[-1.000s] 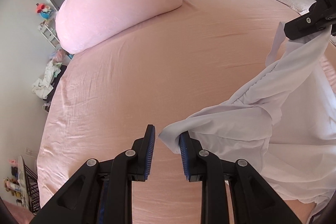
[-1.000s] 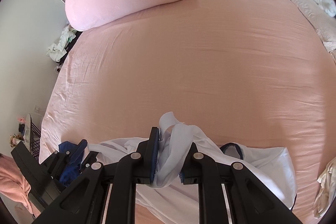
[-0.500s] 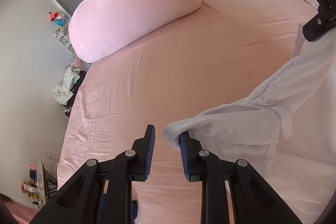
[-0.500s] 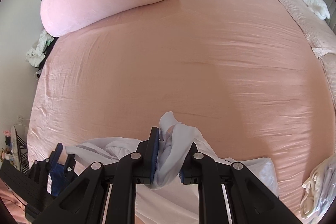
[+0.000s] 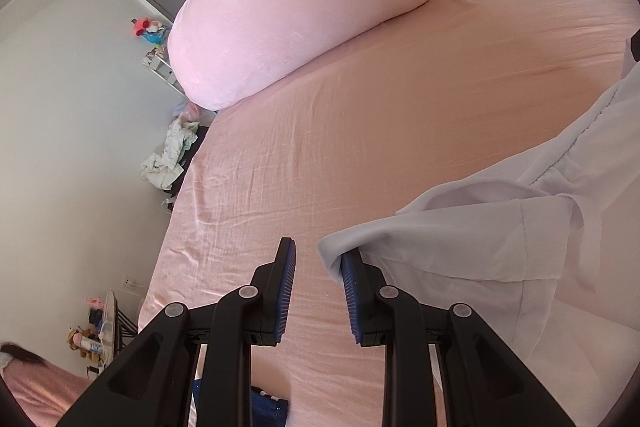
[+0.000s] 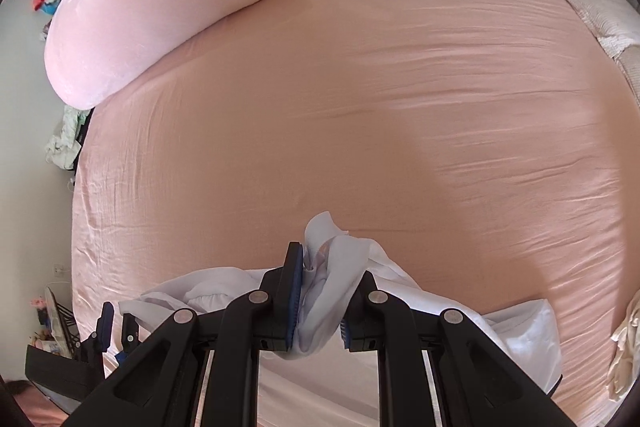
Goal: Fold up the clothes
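**While clamped on the right, loose on the left**

Where the view runs along the right gripper (image 6: pixel 328 259), shows a bunched fold of the white garment (image 6: pixel 320 291) pinched between the blue pads. Jaws narrowed onto the cloth, with fabric filling the gap and poking out past the fingertips. Spills the rest of the garment out below and to either side of the fingers, over the pink bed sheet (image 6: pixel 360 107). Low and to the left of this gripper, catches the left gripper (image 6: pixel 116 323) at the garment's far edge. Low at the right margin, a cream-coloured bundle of cloth (image 6: pixel 624 347) at the bed's edge.

Along the left gripper's own view (image 5: pixel 318 250), quite otherwise: jaws parted, bare sheet visible through the gap, nothing between the pads. Touches the garment only at the right finger, with one corner draped over that fingertip from the outer side. From there, spreads the white cloth away to the right of the gripper and rising toward the frame's edge — folds and a seam showing, lifted off the sheet.

Ahead and slightly left of both grippers, a large pink bolster pillow (image 5: pixel 300 11) lying on the bed. Off to the left, beyond the mattress edge, a heap of pale clothes (image 5: pixel 172 159) on the floor. Directly beneath the left gripper, a patch of dark blue fabric (image 5: pixel 264 407); cannot tell what it belongs to.
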`<control>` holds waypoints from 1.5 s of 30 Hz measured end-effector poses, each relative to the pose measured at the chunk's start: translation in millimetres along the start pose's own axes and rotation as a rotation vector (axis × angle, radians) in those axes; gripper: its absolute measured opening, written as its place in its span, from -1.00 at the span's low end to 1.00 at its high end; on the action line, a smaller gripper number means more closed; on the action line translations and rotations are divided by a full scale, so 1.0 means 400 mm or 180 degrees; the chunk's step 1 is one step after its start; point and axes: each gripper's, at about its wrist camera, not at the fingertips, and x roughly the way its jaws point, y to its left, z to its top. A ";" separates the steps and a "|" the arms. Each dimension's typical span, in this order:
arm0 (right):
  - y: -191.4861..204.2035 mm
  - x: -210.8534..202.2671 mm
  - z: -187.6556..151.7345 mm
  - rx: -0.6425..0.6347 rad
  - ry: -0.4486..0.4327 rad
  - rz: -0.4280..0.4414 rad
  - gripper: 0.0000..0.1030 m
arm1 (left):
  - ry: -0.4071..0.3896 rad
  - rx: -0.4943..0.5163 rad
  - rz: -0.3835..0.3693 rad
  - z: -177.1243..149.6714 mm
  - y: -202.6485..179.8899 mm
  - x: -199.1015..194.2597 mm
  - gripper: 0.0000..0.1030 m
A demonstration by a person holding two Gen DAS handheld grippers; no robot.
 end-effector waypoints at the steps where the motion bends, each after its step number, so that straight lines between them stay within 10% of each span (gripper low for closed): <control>1: 0.000 0.003 0.001 -0.0008 -0.0031 -0.0003 -0.72 | 0.0036 -0.0043 -0.0024 0.002 0.003 0.008 -0.59; 11: -0.010 0.067 0.010 0.0242 -0.0005 0.0079 -0.69 | 0.0321 -0.0190 -0.0266 0.008 0.002 0.075 -0.55; 13: -0.004 0.070 0.008 0.0193 -0.0014 0.0103 0.19 | 0.0453 -0.0295 -0.0465 0.006 0.013 0.093 -0.54; 15: 0.002 0.072 0.007 0.0144 -0.0022 0.0128 0.52 | 0.0713 -0.0559 -0.0668 0.001 0.040 0.127 -0.49; 21: 0.003 0.073 0.005 0.0160 0.0027 0.0195 0.52 | 0.1112 -0.1243 -0.1039 -0.037 0.116 0.176 0.18; 45: -0.062 0.011 -0.124 -0.0548 0.0417 -0.0142 0.52 | 0.1298 -0.1089 -0.1542 -0.096 0.040 0.010 0.26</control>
